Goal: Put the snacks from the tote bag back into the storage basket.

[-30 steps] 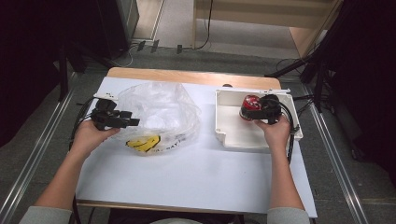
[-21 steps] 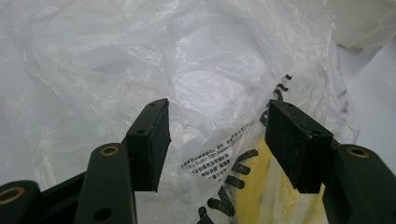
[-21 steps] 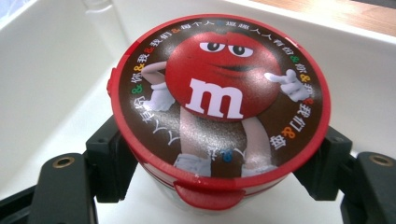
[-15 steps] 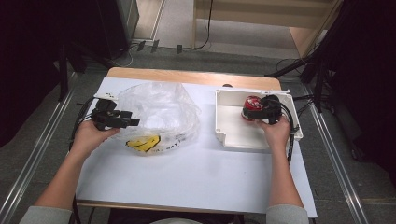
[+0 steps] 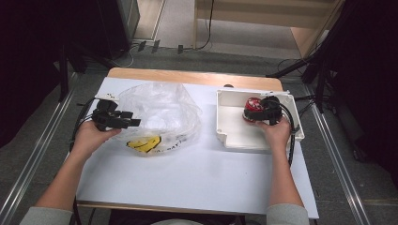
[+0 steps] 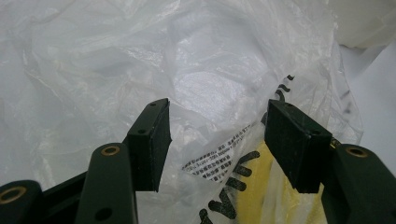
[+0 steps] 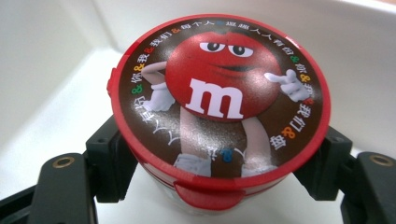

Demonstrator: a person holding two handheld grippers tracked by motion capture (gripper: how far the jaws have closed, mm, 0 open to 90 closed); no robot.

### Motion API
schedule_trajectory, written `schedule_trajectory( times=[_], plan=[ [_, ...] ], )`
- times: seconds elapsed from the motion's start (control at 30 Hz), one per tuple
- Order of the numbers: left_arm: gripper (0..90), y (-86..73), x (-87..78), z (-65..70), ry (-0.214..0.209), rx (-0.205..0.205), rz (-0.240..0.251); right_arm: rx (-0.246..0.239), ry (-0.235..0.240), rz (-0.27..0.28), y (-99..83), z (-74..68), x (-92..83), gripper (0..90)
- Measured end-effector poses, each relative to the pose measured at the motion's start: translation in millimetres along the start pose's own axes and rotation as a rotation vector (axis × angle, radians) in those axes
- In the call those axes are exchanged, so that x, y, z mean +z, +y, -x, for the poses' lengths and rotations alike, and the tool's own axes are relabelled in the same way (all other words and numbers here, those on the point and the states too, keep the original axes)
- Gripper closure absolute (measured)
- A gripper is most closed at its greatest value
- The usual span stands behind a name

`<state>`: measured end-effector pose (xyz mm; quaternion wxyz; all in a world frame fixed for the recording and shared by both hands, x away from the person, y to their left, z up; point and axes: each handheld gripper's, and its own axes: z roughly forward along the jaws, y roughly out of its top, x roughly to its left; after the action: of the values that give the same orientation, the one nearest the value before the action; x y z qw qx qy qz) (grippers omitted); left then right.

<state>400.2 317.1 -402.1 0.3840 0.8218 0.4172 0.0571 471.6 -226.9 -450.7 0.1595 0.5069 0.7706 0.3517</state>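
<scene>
A crumpled clear plastic bag [image 5: 159, 117] with yellow and black print lies on the left half of the table. My left gripper [image 5: 133, 123] rests at the bag's left edge, open, and the bag [image 6: 205, 93] spreads beyond its two pads with nothing held. A round candy tub [image 5: 253, 108] with a red lid stands in the far right part of a white tray [image 5: 234, 138]. My right gripper [image 5: 251, 112] is shut on the tub [image 7: 219, 102], one pad against each side below the lid.
The table is covered by a white sheet [image 5: 197, 178] with a wooden strip along its far edge. Black cables trail from both grippers. Metal rails run along the floor on both sides.
</scene>
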Motion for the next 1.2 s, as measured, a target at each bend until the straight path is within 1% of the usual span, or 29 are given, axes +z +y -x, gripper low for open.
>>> schedule_trajectory(
  times=[0.2,0.3,0.33,0.53,0.63,0.73,0.9,1.0,1.1,1.2],
  plan=[
    [41.7,-0.2,0.0,-0.3,0.000,-0.002,-0.001,0.000,0.000,-0.019,-1.9,0.7,2.8,26.3],
    [41.7,-0.3,0.1,-0.5,-0.001,0.000,-0.004,0.004,0.005,-0.014,-2.5,1.4,2.9,26.2],
    [41.7,-0.3,0.4,-0.3,-0.001,-0.002,-0.003,0.000,0.004,-0.010,-2.8,1.5,3.3,26.2],
    [41.7,-0.4,1.0,-0.2,-0.003,-0.003,-0.008,0.022,0.015,-0.003,-5.5,2.8,3.7,26.0],
    [41.7,-0.5,1.3,-0.4,-0.003,-0.004,-0.010,0.024,0.016,-0.005,-6.2,2.7,3.6,25.8],
    [41.7,-0.5,1.6,-0.3,-0.002,0.003,-0.014,0.018,0.012,-0.008,-6.7,2.3,5.0,25.3],
    [41.7,-0.7,1.6,-0.6,-0.002,0.000,-0.012,-0.005,0.001,-0.007,-6.7,-0.5,8.8,24.7],
    [41.7,-0.7,1.6,-0.6,-0.003,0.001,-0.013,0.006,-0.003,0.001,-6.8,-0.1,10.3,24.3],
    [41.6,-0.8,2.0,-0.1,-0.003,0.003,-0.016,0.031,0.018,0.003,-7.5,2.6,11.3,23.0],
    [41.6,-0.7,1.8,-0.7,-0.004,0.002,-0.014,0.043,0.027,-0.002,-8.1,3.7,11.2,22.4]
  ],
)
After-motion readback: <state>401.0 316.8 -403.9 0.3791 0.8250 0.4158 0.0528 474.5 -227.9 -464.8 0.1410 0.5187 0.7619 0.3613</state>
